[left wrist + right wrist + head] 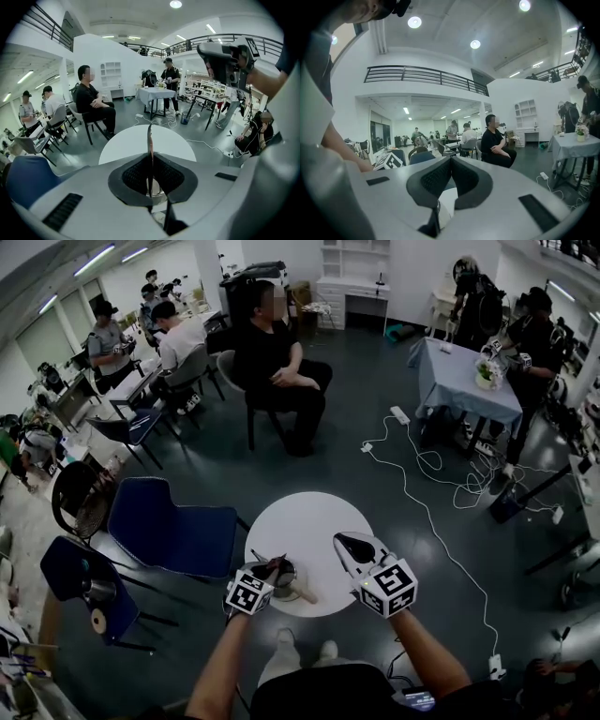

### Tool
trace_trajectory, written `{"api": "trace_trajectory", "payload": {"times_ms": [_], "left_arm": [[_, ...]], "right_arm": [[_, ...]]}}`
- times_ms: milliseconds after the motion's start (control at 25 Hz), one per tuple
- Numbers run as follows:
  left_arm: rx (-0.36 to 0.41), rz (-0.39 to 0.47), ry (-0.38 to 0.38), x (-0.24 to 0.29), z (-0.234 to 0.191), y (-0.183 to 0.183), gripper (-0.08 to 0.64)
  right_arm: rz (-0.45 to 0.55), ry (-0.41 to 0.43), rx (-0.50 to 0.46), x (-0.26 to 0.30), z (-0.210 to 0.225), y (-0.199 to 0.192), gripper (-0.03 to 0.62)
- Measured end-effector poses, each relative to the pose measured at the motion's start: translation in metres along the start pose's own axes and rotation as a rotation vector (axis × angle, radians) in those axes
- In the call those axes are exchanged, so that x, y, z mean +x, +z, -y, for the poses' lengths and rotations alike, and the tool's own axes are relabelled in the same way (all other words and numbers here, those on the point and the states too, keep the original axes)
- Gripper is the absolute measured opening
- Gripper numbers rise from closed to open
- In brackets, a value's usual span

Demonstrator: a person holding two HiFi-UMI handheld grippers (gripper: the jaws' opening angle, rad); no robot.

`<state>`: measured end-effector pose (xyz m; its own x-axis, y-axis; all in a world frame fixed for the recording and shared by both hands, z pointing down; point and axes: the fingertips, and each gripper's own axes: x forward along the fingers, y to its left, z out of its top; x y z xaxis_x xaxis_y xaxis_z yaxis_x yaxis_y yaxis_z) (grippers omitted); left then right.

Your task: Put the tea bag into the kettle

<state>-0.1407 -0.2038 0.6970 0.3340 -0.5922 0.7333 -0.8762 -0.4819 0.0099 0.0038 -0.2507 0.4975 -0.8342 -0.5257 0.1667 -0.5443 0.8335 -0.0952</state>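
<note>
In the head view my left gripper (pixel 274 568) hovers over a small metal kettle (pixel 287 581) at the near edge of the round white table (pixel 305 517). The left gripper view shows that gripper (pixel 150 157) shut on a thin flat tea bag (pixel 149 139), seen edge-on and sticking up past the pads. The kettle's metal rim (pixel 154 190) shows just below the jaws. My right gripper (pixel 345 542) is held up over the table's right side, apart from the kettle. In its own view the right gripper (pixel 451 161) is shut with nothing between the pads.
Blue chairs (pixel 173 535) stand close to the table's left. A person in black (pixel 277 362) sits beyond it. A white cable (pixel 422 493) runs across the floor at the right, toward a cloth-covered table (pixel 464 381) with people around it.
</note>
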Motion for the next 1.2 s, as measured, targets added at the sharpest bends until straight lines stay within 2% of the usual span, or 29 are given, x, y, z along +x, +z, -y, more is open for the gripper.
{"api": "trace_trajectory", "payload": {"times_ms": [520,720,1040,1200], "left_arm": [[0.082,-0.109,-0.103,0.021,-0.021,-0.030,0.038],[0.167,-0.130,-0.137,0.032,-0.028,-0.036,0.038],[0.294,-0.201,-0.204,0.040,-0.017,-0.043,0.038],[0.307,-0.228,-0.227,0.043,-0.014,-0.048,0.038]], "right_arm": [[-0.004,-0.076,-0.005,0.029,-0.006,0.014,0.018],[-0.003,-0.112,-0.007,0.034,-0.003,0.014,0.018],[-0.013,-0.138,-0.016,0.039,-0.006,0.016,0.018],[-0.018,-0.145,-0.017,0.042,-0.007,0.016,0.018]]}}
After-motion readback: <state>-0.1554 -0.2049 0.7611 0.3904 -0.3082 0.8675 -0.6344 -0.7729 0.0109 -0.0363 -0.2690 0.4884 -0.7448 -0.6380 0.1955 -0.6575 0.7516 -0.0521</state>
